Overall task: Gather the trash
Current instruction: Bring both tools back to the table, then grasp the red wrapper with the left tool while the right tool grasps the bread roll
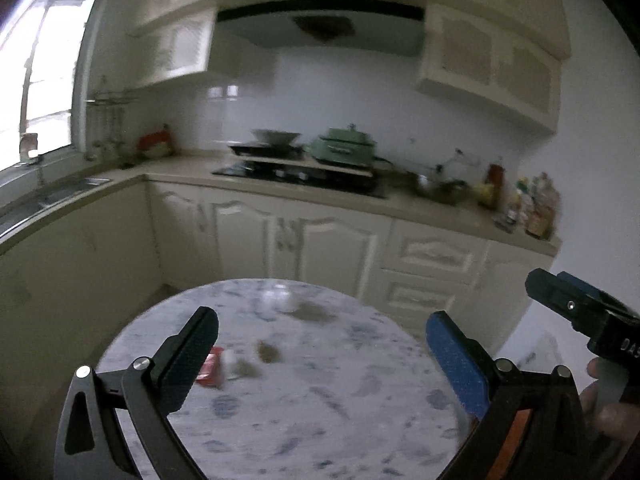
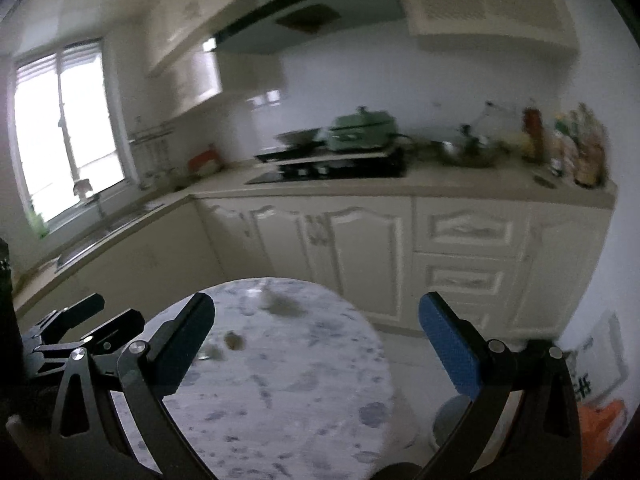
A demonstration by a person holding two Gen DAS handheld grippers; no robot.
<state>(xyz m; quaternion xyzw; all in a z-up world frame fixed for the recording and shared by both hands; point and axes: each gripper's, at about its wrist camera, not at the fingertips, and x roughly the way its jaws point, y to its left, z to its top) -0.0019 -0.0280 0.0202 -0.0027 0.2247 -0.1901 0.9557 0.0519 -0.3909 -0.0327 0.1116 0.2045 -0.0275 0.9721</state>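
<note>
Marbled white-and-grey round tabletop (image 1: 320, 420) carries the litter: a flat red foil wrapper (image 1: 210, 368) at about 9 o'clock on the top, just beside the left gripper (image 1: 322, 348)'s black finger, a pale crumpled scrap (image 1: 240, 368) touching it, and a small brown crumb clump (image 1: 268, 351) near centre. Both claws gape wide, holding nothing; right gripper (image 2: 316, 332) hovers over the same table. Wrapper likely weighs almost nothing, thin, slick, crushes easily; pinch a raised crinkled edge, not the flat face. Crumbs look too loose to pinch. Blur hides detail.
</note>
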